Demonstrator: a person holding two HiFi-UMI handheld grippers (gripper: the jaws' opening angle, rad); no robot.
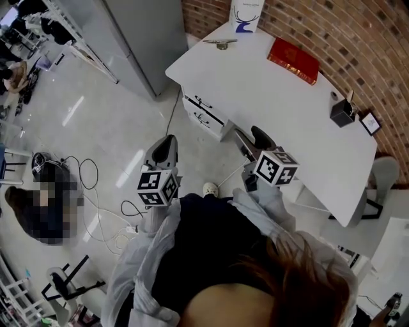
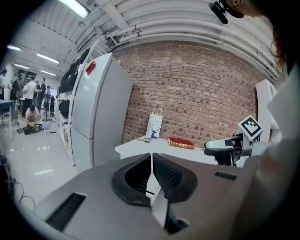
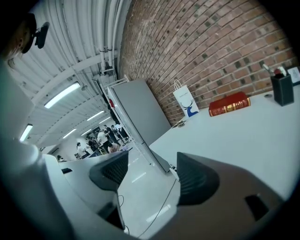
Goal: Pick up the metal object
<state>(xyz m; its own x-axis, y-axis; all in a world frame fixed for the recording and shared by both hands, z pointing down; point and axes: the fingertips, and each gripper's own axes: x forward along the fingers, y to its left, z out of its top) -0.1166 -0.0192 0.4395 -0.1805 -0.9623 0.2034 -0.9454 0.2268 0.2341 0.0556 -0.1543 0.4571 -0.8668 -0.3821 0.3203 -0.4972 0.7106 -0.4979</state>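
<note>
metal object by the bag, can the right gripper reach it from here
Probably not yet: the metal object lies at the far end of the table, well beyond the right gripper at the near edge. Nothing on it blocks the way, and its jaws stand apart.

The table (image 1: 275, 89) has a white, smooth, matt top. The far wall (image 1: 332, 25) is rough red brick. The floor (image 1: 108, 128) is glossy and mirrors the lamps. The metal object (image 1: 220, 43) looks dull grey. The bag (image 1: 246, 16) is white paper.
</note>
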